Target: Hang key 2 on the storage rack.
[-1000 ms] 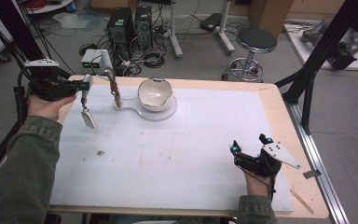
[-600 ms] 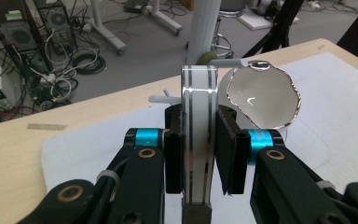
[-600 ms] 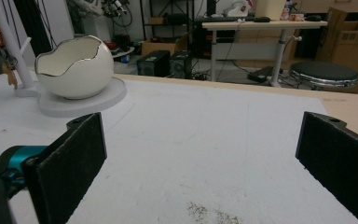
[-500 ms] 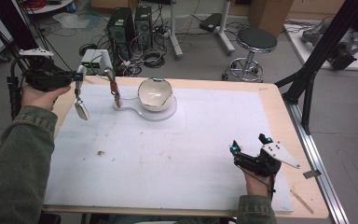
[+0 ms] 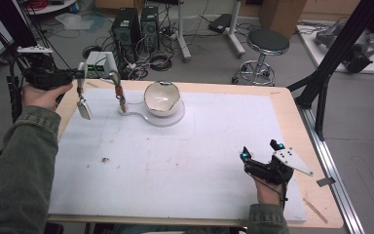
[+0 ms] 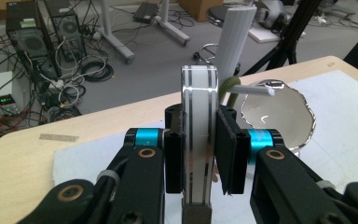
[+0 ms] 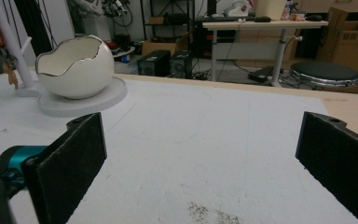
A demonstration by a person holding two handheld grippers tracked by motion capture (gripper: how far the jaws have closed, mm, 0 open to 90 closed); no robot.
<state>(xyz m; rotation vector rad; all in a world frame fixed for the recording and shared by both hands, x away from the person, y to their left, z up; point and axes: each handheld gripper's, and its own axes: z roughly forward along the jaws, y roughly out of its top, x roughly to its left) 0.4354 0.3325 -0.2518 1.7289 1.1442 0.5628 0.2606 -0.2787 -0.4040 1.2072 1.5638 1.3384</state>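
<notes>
A flat silver band with dark stripes (image 6: 198, 140) stands upright between the jaws of my left gripper (image 6: 198, 154), which is shut on it. In the high view the band (image 5: 83, 106) hangs down from that gripper (image 5: 80, 74) above the table's far left corner. Just right of it stands a white stand (image 5: 116, 78) with a small reddish piece hanging from it, on a white base (image 5: 175, 118) that carries an egg-shaped bowl (image 5: 161, 97). My right gripper (image 5: 260, 151) rests low at the near right, open, with nothing between its pads (image 7: 70, 158).
A white mat (image 5: 185, 161) covers the wooden table (image 5: 292, 105). Dark crumbs (image 5: 104, 159) lie on the mat at the near left. The bowl (image 7: 74, 70) sits far ahead of the right gripper. Computers, cables and a stool (image 5: 268, 44) stand on the floor beyond the table.
My left gripper has moved left and away from me, carrying the hanging band with it, farther from the stand. The right gripper has stayed still.
</notes>
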